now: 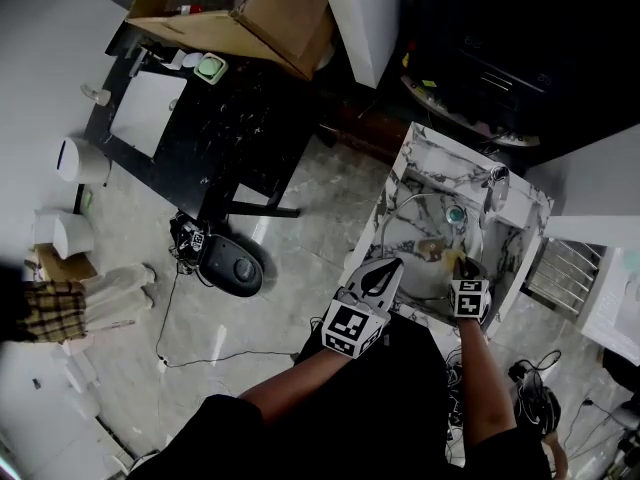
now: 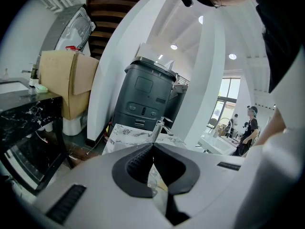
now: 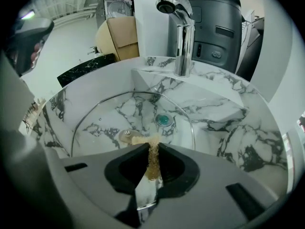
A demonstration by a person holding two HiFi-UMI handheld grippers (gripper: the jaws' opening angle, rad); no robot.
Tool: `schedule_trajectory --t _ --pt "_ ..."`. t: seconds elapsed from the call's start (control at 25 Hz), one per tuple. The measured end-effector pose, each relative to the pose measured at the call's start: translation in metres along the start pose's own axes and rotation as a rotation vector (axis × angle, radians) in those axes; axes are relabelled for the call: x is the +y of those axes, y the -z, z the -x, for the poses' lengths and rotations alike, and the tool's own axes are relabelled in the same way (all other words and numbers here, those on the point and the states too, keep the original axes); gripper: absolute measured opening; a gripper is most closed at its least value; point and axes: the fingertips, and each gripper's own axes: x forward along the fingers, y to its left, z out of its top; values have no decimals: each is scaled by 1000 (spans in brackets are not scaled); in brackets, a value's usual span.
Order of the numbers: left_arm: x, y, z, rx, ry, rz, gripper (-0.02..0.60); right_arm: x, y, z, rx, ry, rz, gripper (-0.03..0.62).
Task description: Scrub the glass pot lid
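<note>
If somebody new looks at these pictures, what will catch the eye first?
First comes the white marble sink with dark veins, under a chrome faucet, with the glass pot lid leaning inside it. Next is the right gripper, whose fingers pinch a golden-brown scrub pad at the lid, while the left gripper appears to grip the lid's rim.

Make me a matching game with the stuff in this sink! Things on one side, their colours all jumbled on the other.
Things:
1. faucet
2. drain plug
3. scrubber
4. pot lid

Colours:
A. golden
B. see-through
C. shiny silver
D. teal

Pairs: 1-C, 2-D, 3-A, 4-B
</note>
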Motion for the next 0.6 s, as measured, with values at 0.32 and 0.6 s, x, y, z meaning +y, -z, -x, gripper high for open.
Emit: schedule_trajectory --t 0.32,0.6 --pt "13 0 9 -6 -10 18 17 19 -1 -1 47 -52 89 64" --pt "21 2 14 -10 -13 26 16 29 2 -5 65 -88 85 64"
